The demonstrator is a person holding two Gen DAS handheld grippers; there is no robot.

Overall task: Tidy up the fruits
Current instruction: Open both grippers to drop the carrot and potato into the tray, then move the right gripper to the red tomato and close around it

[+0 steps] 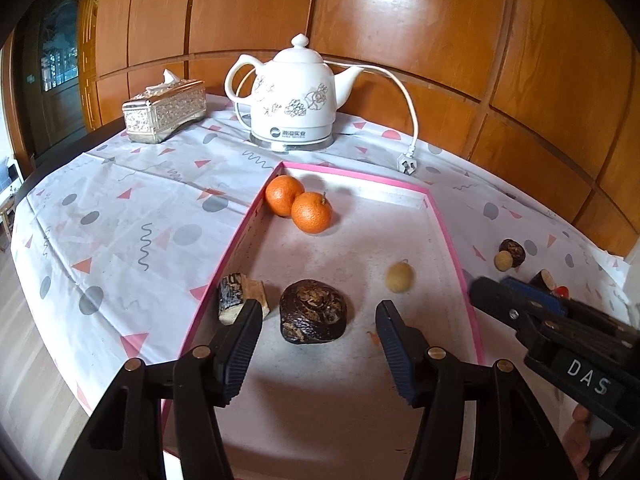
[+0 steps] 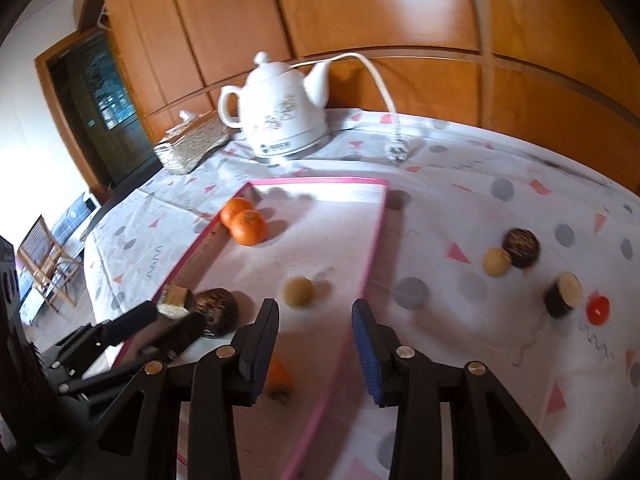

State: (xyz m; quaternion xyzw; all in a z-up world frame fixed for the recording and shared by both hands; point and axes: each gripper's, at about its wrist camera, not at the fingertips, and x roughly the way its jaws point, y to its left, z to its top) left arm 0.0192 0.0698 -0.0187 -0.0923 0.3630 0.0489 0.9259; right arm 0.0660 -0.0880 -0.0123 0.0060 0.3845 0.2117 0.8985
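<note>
A shallow pink-rimmed tray (image 1: 352, 176) (image 2: 320, 179) holds two oranges (image 1: 311, 212) (image 2: 249, 227), a cut woody chunk (image 1: 236, 298), a dark round fruit (image 1: 313, 311) and a small tan fruit (image 1: 399, 277) (image 2: 299, 291). My left gripper (image 1: 318, 312) is open, its fingers either side of the dark fruit without touching it. My right gripper (image 2: 316, 306) is open over the tray's right rim, the blurred tan fruit just beyond its tips. An orange bit (image 2: 278, 372) lies under its left finger.
On the cloth right of the tray lie a dark round fruit (image 2: 520, 248), a tan one (image 2: 496, 262), a dark cut piece (image 2: 564, 294) and a small red fruit (image 2: 598, 310). A white kettle (image 1: 294, 96), its plug (image 1: 408, 164) and a tissue box (image 1: 164, 110) stand behind.
</note>
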